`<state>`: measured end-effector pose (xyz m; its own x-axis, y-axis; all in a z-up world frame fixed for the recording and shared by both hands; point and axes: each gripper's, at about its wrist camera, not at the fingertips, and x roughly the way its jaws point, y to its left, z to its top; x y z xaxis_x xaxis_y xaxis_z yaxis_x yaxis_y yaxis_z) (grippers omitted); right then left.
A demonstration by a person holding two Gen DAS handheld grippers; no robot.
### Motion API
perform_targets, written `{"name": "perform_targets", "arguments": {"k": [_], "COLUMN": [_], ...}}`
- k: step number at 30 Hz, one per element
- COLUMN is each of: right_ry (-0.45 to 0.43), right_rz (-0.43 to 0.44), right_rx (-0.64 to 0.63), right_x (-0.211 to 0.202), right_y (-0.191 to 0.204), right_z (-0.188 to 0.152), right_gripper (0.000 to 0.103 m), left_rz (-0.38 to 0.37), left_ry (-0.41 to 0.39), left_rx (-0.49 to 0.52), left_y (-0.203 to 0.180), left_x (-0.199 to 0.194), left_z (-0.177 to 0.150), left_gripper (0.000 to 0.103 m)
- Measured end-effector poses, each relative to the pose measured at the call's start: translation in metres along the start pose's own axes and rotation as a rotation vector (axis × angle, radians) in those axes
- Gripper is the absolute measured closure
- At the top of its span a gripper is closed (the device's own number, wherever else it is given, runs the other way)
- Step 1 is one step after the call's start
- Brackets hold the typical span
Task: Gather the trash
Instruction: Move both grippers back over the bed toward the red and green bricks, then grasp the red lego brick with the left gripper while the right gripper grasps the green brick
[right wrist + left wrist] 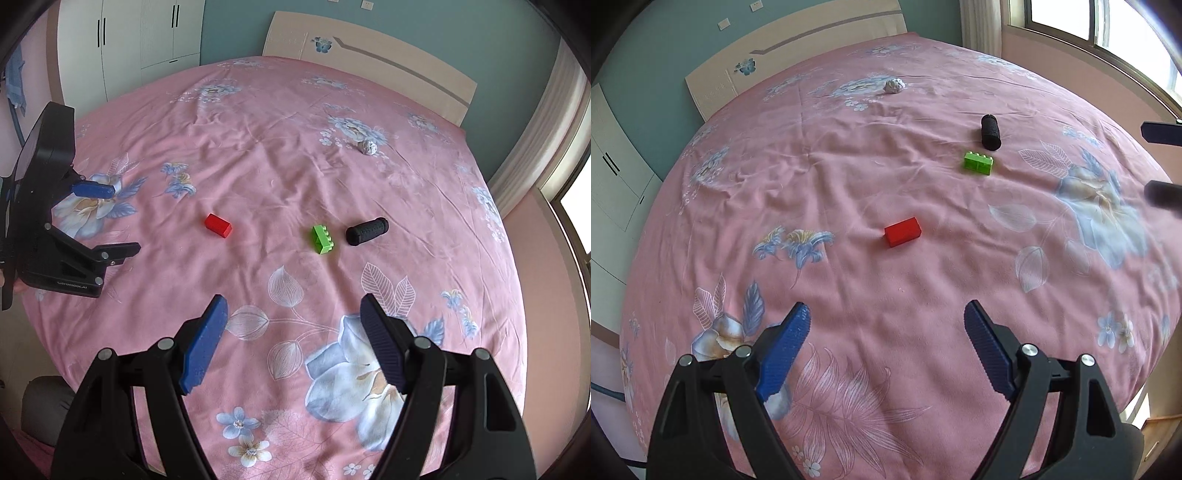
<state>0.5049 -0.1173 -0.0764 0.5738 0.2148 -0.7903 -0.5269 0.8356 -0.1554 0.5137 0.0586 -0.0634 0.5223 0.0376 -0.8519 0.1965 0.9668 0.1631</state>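
My left claw [886,314] hung wide open and empty above the pink floral bed [849,166]. Ahead of it lay a red rectangular block [902,232], then a green studded toy brick [977,163] just beside a black ribbed cylinder [991,132]; a crumpled foil ball [894,86] sat well apart, near the headboard. My right claw [293,306] also gaped, holding nothing.

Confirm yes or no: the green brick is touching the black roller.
No. In the right wrist view the green brick lies beside the black roller with pink sheet showing between them.
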Motion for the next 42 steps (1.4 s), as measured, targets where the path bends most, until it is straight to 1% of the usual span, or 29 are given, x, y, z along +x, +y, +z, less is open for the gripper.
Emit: {"name": "perform_targets", "arguments": {"k": [5,9,16,19,21,23,25,27,28,29,31,32,33,34,35,36,38,40,42], "right_ry": [0.04,0.071,0.119,0.137,0.146,0.155,0.157,0.166,0.173,0.177,0.182,0.187,0.197,0.203,0.209,0.214,0.214,0.208,0.204], "right_rz": [0.018,0.027,0.073,0.073,0.072,0.083,0.089,0.107,0.117,0.129,0.144,0.148,0.16,0.167,0.168,0.168,0.179,0.166,0.151], "right_rx": [0.008,0.01,0.018,0.005,-0.003,-0.005,-0.008,-0.002,0.004,0.009,0.016,0.016,0.018,0.019,0.019,0.021,0.042,0.041,0.032], "right_x": [0.06,0.111,0.191,0.216,0.229,0.239,0.247,0.255,0.258,0.261,0.264,0.265,0.266,0.268,0.268,0.269,0.268,0.264,0.26], "right_y": [-0.015,-0.026,-0.04,-0.042,-0.043,-0.044,-0.046,-0.048,-0.049,-0.051,-0.055,-0.057,-0.059,-0.06,-0.062,-0.063,-0.068,-0.068,-0.066], "right_z": [0.015,0.026,0.042,0.047,0.05,0.051,0.054,0.056,0.058,0.059,0.061,0.062,0.063,0.063,0.064,0.064,0.063,0.061,0.06], "right_gripper": [0.029,0.029,0.029,0.029,0.029,0.029,0.03,0.037,0.038,0.042,0.049,0.056,0.06,0.062,0.071,0.082,0.082,0.082,0.082], "left_rz": [-0.003,-0.021,-0.017,-0.035,-0.041,-0.058,-0.101,-0.13,-0.145,-0.155,-0.169,-0.173,-0.177,-0.182,-0.186,-0.19,-0.2,-0.209,-0.197], "left_ry": [0.02,0.006,-0.042,-0.023,-0.025,-0.018,-0.014,-0.012,-0.011,-0.009,-0.001,0.003,0.007,0.012,0.019,0.026,0.035,0.036,0.029], "left_rx": [0.022,0.054,0.154,0.193,0.222,0.239,0.239,0.238,0.237,0.238,0.246,0.255,0.264,0.273,0.275,0.266,0.238,0.209,0.188], "left_y": [0.005,0.003,-0.003,-0.005,-0.006,-0.007,-0.005,-0.004,-0.004,-0.005,-0.006,-0.007,-0.009,-0.011,-0.012,-0.012,-0.01,-0.008,-0.007], "left_x": [0.049,0.078,0.117,0.133,0.14,0.146,0.15,0.153,0.153,0.154,0.154,0.154,0.154,0.153,0.153,0.152,0.152,0.151,0.148], "left_z": [0.018,0.031,0.045,0.047,0.047,0.047,0.049,0.052,0.052,0.053,0.054,0.054,0.055,0.054,0.054,0.054,0.056,0.057,0.057], "left_gripper": [0.016,0.016,0.016,0.016,0.018,0.023,0.03,0.034,0.039,0.042,0.052,0.056,0.062,0.072,0.078,0.081,0.081,0.081,0.081]}}
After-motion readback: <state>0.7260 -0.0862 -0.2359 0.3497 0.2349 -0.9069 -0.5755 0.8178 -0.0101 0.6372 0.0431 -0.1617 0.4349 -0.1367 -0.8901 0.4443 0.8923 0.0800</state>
